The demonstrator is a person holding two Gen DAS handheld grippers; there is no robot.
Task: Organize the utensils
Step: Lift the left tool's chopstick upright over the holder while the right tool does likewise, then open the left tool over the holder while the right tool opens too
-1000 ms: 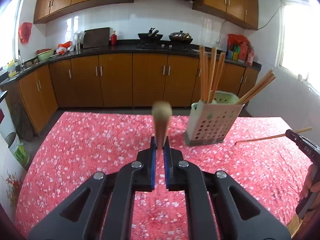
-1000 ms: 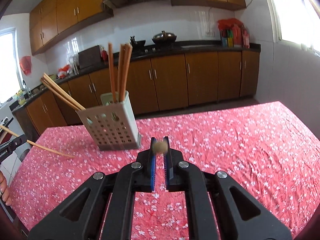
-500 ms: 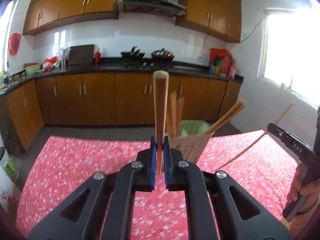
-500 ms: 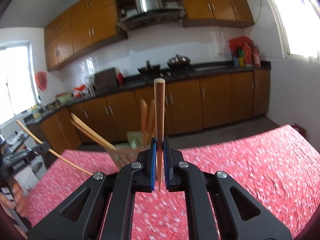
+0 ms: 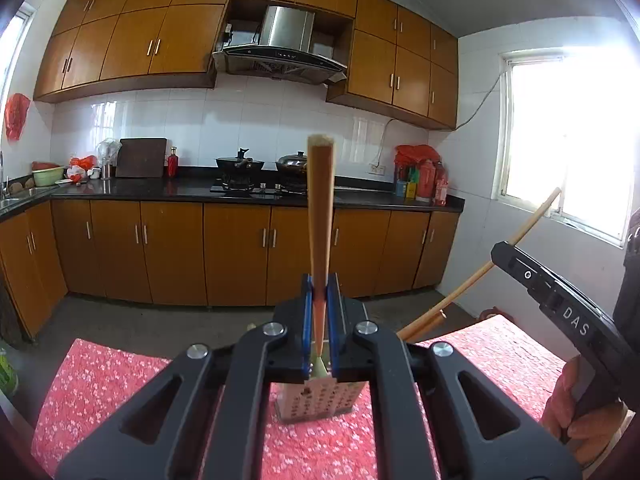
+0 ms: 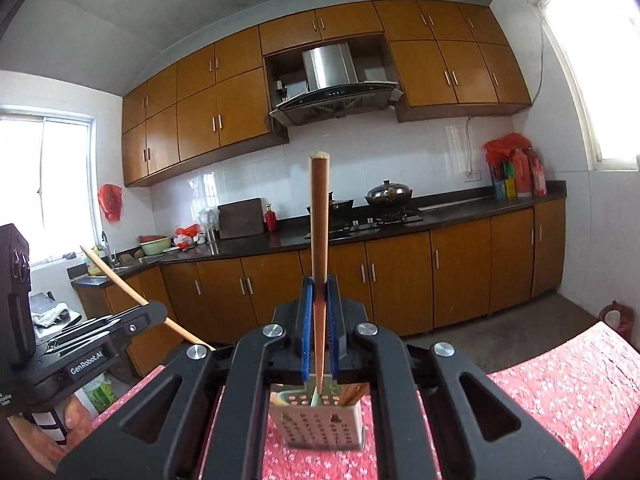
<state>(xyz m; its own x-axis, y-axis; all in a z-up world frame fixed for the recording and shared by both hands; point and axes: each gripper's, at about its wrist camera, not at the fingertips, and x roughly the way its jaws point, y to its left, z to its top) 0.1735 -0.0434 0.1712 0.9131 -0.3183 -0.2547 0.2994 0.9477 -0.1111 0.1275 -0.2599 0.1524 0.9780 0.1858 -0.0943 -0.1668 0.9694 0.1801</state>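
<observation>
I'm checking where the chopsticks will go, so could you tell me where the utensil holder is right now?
The utensil holder stands on the red floral tablecloth, low and central in both wrist views, just beyond and beneath each gripper's fingers.

Bright daylight, blown-out window glare (fisheye-bent, dark-vignetted edges)

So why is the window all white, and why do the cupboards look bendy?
Left wrist view: daylight blows out the window, so nothing outside shows. Right wrist view: the fisheye lens curves the cabinets; the chopstick close to the lens stays fairly sharp.
</observation>
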